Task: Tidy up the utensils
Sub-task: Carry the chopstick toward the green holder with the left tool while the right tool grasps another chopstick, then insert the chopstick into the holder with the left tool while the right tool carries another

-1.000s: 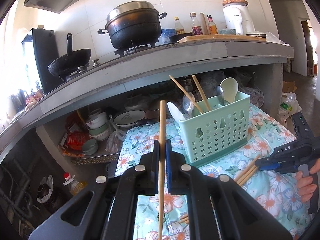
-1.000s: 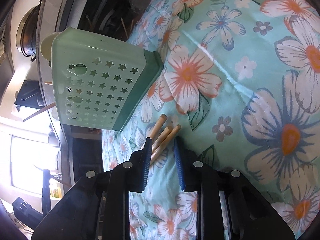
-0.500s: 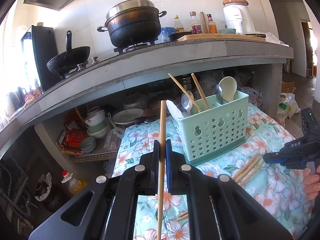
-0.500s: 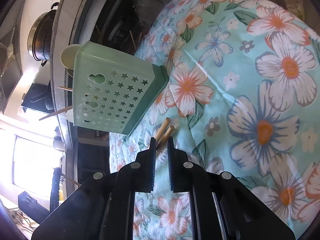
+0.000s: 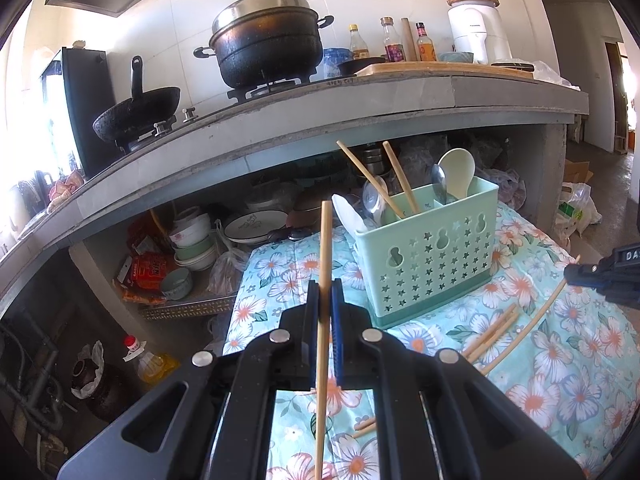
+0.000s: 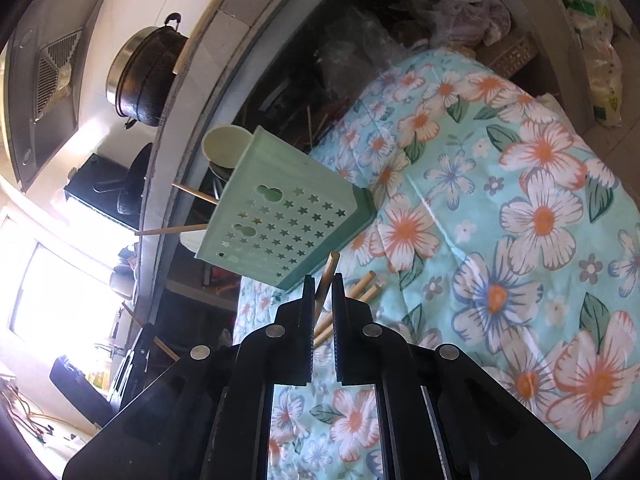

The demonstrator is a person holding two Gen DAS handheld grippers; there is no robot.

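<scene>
Left wrist view first: my left gripper (image 5: pixel 325 304) is closed tight on one chopstick (image 5: pixel 325 248), which stands nearly upright between my pads, its top rising above my fingertips and its lower end running down past them toward the bottom of the picture. Beyond it the mint-green utensil caddy (image 5: pixel 430 264) stands upright on the floral cloth (image 5: pixel 560 360), with two chopsticks (image 5: pixel 396 186) leaning out of its left compartment beside a metal spoon, and a pale rice paddle (image 5: pixel 456 172) in the right one. Loose chopsticks (image 5: pixel 494 330) lie on the cloth just in front of the caddy's right corner. At the right edge my right gripper (image 5: pixel 576 272) shows, with a long chopstick (image 5: pixel 532 324) slanting down from its tip to the cloth.

From the right wrist view, my right gripper (image 6: pixel 323 292) has just been closing, and now its jaws pinch that chopstick (image 6: pixel 328 276), whose blunt end pokes out past my fingertips toward the caddy (image 6: pixel 280 216). Two more chopsticks (image 6: pixel 366 288) lie on the cloth (image 6: pixel 520 208) just beside my right finger. This camera is rolled, so the caddy appears tipped on its side. Behind, a black pot (image 5: pixel 268 44) and a wok (image 5: pixel 136 114) sit on the stove along the concrete counter (image 5: pixel 360 120)
</scene>
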